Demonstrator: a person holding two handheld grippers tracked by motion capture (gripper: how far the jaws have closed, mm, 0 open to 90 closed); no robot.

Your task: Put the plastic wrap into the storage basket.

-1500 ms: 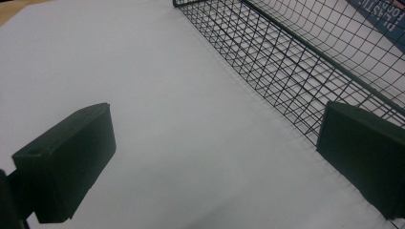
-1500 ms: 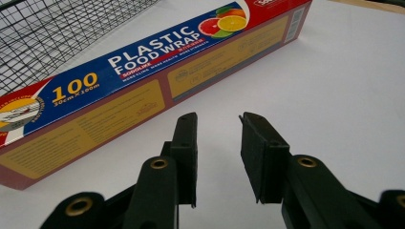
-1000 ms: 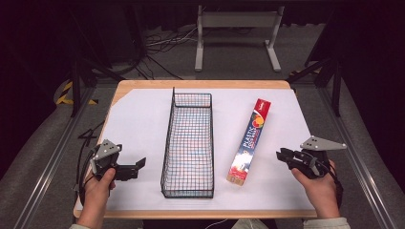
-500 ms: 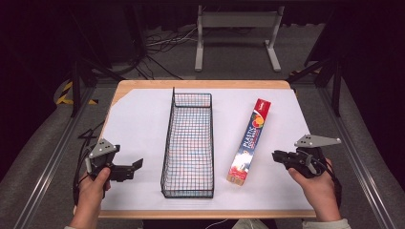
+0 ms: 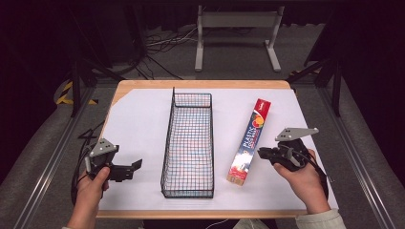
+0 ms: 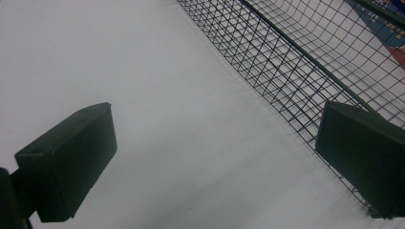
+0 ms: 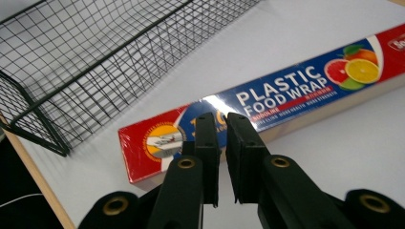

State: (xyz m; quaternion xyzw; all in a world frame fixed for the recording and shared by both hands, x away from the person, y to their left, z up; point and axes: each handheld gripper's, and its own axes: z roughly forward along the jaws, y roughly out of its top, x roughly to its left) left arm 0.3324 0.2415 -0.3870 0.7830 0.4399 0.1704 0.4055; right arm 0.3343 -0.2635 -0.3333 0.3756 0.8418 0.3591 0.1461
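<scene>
We are looking down on a white-covered worktop (image 5: pixel 138 119) where a long black wire basket (image 5: pixel 188 143) is lying lengthwise at the middle. To its right, a red and blue box of plastic food wrap (image 5: pixel 249 140) is resting flat on the worktop, near the basket but apart from it. We are holding the left gripper (image 5: pixel 125 171) low over the bare worktop left of the basket, its jaws standing wide apart with nothing between them. The right gripper (image 5: pixel 264 152) is hovering just beside the box's near end, its jaws drawn almost together, a thin slit between them; whether they are touching the box we cannot quite tell.
</scene>
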